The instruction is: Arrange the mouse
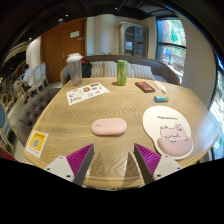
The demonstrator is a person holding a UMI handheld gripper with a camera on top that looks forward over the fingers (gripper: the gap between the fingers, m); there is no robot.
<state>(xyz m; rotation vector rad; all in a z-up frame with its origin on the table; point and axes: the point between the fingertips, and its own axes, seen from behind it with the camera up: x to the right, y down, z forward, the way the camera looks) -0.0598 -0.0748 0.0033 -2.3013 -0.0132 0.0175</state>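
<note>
The gripper hovers low over a round wooden table, its jaws spread wide with nothing between them; the magenta pads face each other across bare wood. Just ahead of the fingers, near the middle, lies a pink mouse, flat on the table and apart from both fingers. To its right rests a round white mouse pad with a pink figure printed on it. A yellow card sits to the left. Farther off lie a printed sheet, a clear pitcher, a green cup and a dark phone-like object.
</note>
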